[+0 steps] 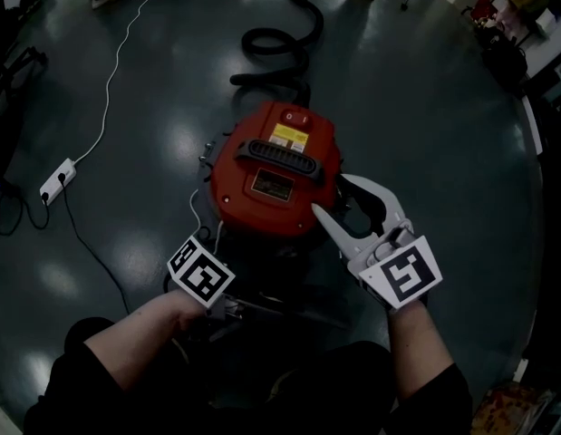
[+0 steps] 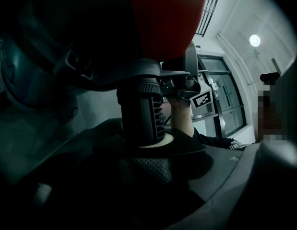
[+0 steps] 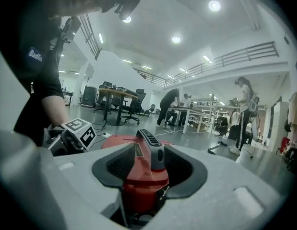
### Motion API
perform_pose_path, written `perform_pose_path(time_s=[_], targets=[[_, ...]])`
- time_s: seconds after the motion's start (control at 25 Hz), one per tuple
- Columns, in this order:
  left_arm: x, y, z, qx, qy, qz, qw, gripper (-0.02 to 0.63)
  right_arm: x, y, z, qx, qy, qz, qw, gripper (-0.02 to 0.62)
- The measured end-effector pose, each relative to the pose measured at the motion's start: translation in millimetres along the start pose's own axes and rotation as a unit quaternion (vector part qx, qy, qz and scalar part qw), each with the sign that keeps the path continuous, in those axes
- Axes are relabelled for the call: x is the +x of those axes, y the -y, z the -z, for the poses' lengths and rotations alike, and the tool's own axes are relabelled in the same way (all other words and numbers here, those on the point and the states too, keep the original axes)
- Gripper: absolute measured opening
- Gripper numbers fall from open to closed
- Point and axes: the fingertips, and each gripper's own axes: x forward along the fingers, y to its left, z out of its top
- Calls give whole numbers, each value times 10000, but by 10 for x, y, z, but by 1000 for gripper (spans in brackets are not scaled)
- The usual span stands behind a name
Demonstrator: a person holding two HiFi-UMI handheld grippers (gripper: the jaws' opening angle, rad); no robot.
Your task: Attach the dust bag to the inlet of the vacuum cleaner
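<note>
Head view looks down on a round red-lidded vacuum cleaner [image 1: 275, 184] standing on a dark grey glossy floor [image 1: 425, 134], about in the middle of the stretch that shows. A black ribbed carry handle [image 1: 280, 155] crosses its lid, and a black corrugated hose [image 1: 280, 48] curls on the floor beyond its far side. Towards the floor's left edge lies a white power strip [image 1: 58, 180] with a thin white cable running away from it.

The right gripper [image 1: 328, 194], white with curved jaws, is at the vacuum cleaner's right side. Its jaws stand wide apart. In the right gripper view the red lid and the handle lie in the gap, and neither pad presses on them.

The left gripper [image 1: 207, 284] reaches in low at the vacuum cleaner's near edge, its tips hidden under the body. The left gripper view is very dark. A black ribbed part [image 2: 141, 114] under the red lid sits right against one textured pad [image 2: 148, 169]. The jaws are some way apart, but I cannot tell whether they clamp that part.
</note>
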Motion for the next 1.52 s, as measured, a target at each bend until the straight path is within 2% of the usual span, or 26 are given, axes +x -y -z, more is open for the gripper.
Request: perform_pose_path(time_s=[0.2, 0.4, 0.48, 0.68, 1.12, 1.52], targets=[[-3, -9, -10, -136, 38, 61, 9999, 348, 234, 120, 108, -19, -154, -151, 9998, 202], [2, 5, -37, -218, 76, 215, 9995, 350, 435, 170, 224, -167, -253, -547, 9980, 199], [-3, 4, -44, -273, 100, 267, 9992, 350, 484, 158, 210, -303, -284, -636, 9971, 158], [9, 6, -81, -405, 221, 294, 9985, 351, 487, 142, 198, -455, -288, -806, 9953, 156], [29, -11, -137, -476, 415, 289, 9976, 353, 481, 126, 173, -576, -281, -757, 9951, 155], [25, -12, -148, -392, 122, 309, 9987, 351, 487, 129, 189, -565, -325, -689, 9955, 155]])
